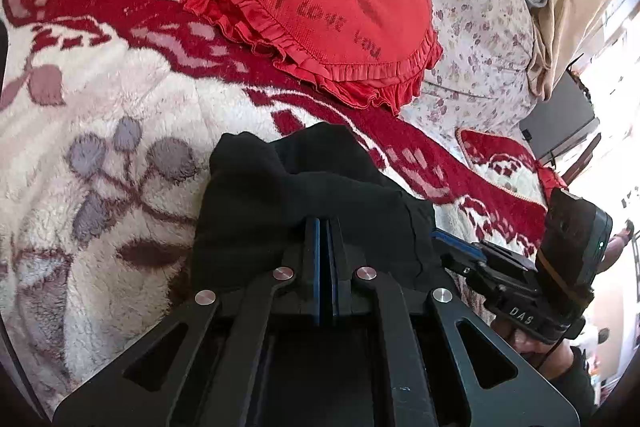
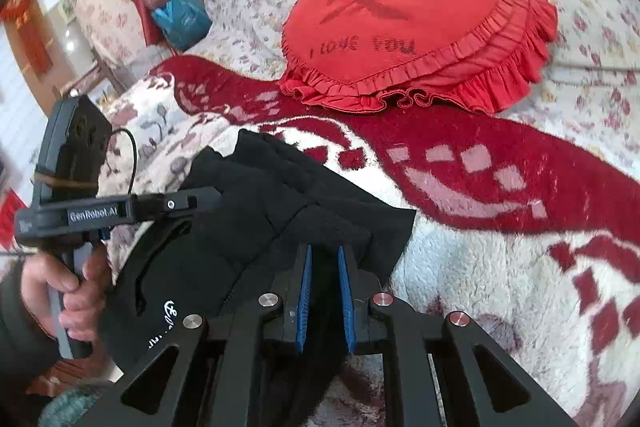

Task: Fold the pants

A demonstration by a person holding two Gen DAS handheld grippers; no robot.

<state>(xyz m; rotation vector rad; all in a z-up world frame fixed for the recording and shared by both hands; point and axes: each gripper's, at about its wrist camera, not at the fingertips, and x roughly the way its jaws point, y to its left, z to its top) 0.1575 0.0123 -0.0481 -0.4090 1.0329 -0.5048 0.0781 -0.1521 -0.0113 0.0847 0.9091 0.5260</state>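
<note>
The black pants (image 1: 280, 187) lie bunched in folds on a fleece blanket (image 1: 100, 147). My left gripper (image 1: 326, 225) is shut, its blue pads pinching a ridge of the black cloth. In the left wrist view my right gripper (image 1: 440, 239) comes in from the right, its tips buried in the pants' edge. In the right wrist view the right gripper (image 2: 324, 255) is shut on a thick fold of the pants (image 2: 260, 211), with dark cloth filling the narrow gap between its pads. A hand (image 2: 76, 287) holds the left gripper (image 2: 214, 197) at the pants' left side. White lettering shows on the cloth.
A round red ruffled cushion (image 1: 320, 7) (image 2: 416, 23) lies just beyond the pants on the red-and-white blanket (image 2: 480, 267). A floral quilt (image 1: 480, 7) covers the bed behind. Bags, one of them blue (image 2: 182, 17), stand beside the bed at far left.
</note>
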